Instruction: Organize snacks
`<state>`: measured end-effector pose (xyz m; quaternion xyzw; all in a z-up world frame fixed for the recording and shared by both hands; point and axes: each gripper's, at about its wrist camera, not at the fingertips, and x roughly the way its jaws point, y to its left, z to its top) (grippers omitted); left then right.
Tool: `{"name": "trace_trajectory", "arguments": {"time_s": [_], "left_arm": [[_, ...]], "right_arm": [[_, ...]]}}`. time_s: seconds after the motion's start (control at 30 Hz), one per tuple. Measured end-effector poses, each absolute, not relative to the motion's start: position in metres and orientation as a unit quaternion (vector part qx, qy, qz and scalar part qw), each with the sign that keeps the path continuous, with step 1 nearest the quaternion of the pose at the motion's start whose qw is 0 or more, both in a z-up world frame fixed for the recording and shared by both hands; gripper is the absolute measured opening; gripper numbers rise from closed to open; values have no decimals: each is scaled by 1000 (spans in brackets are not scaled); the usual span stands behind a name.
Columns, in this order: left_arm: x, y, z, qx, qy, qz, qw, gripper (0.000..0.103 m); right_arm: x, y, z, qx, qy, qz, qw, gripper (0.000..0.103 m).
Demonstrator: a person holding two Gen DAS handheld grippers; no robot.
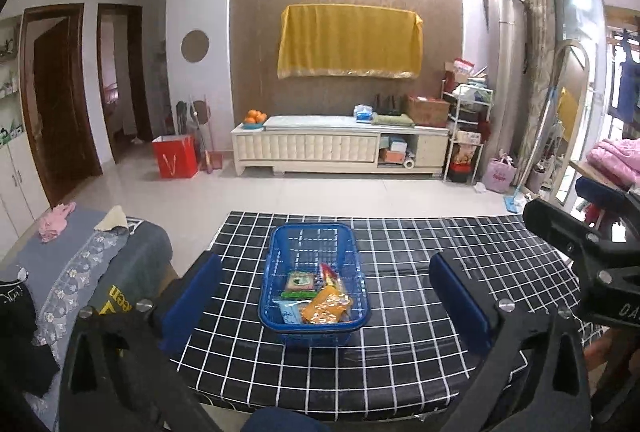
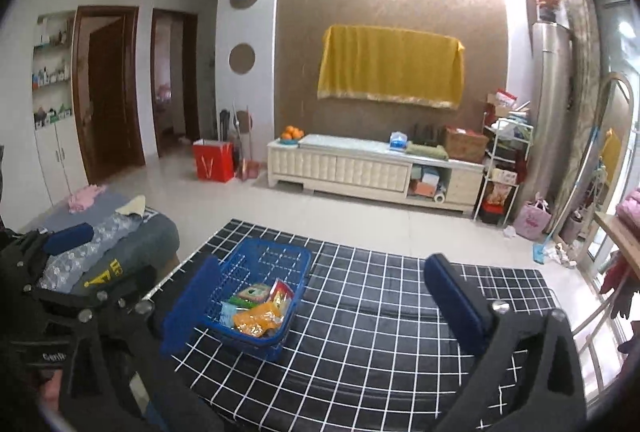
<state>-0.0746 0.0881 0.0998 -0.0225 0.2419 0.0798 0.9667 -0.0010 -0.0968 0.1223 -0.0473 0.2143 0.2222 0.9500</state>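
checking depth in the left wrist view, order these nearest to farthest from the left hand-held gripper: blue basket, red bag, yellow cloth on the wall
From the left hand-held gripper:
1. Blue basket, on the checked table between its fingers.
2. Red bag, on the floor across the room, to the left.
3. Yellow cloth, hanging on the far wall, centre.

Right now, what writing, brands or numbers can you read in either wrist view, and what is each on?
"DA": white letters on the right gripper's black body, cut off at the frame edge.
"een": yellow letters, partly hidden, on dark cloth on the sofa.
Snack packets in the blue basket: print too small and blurred to read.
White marking on the left gripper's body: blurred, unreadable.
Red bag: a "V"-like mark only.
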Motion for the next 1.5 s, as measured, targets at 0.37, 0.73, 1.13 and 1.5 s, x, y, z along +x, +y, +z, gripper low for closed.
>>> {"name": "trace_trajectory", "arguments": {"time_s": [0.37,0.73,1.13,1.5], "left_arm": [[-106,62,110,-9,222,76,972,102],[-120,60,112,-9,218,68,974,102],[-124,62,111,-13,218,66,974,102],[-126,66,108,-14,225,70,972,102]], "right_arm": [[-35,-120,133,-31,184,205,961,103],[-50,-118,129,-41,189,197,961,103],[-55,-118,126,-46,199,187,961,103],[-59,-116,126,-51,201,186,960,103]]}}
